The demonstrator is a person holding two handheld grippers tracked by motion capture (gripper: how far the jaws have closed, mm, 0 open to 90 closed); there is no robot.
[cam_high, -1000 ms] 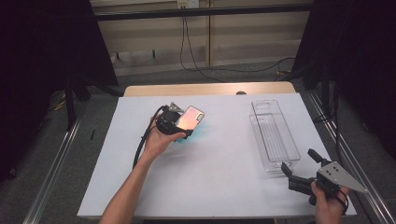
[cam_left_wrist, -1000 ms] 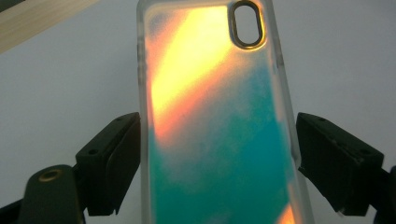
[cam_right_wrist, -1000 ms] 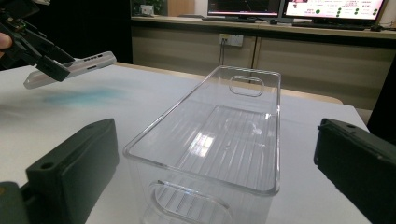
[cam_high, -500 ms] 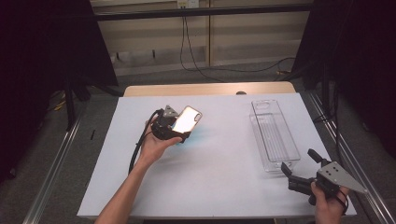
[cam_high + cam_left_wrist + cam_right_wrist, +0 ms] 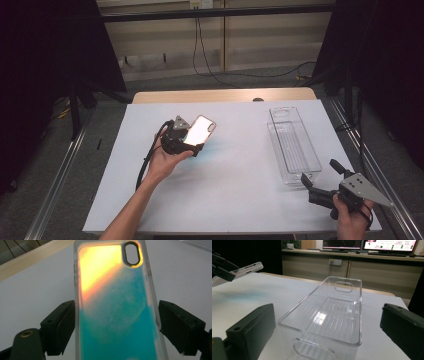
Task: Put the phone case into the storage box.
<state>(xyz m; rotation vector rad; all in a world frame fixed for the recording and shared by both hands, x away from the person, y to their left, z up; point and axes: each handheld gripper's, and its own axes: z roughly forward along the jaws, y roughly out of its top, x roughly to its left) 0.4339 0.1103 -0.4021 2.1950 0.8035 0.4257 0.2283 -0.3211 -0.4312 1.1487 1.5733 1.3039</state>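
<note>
While the left gripper [image 5: 192, 140] clamps the case [image 5: 199, 131] across its width above the table's [image 5: 235, 195] left half, the bin [image 5: 294, 145] lies well to the right, long axis front-to-back, directly ahead of the empty, spread right gripper [image 5: 320, 177]

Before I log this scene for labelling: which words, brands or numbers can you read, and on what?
None can be read.
Monitors behind the table: coloured screen content, too small and blurred.
Phone case: no print, just an orange-to-teal fade.
Clear bin: no label visible.
</note>
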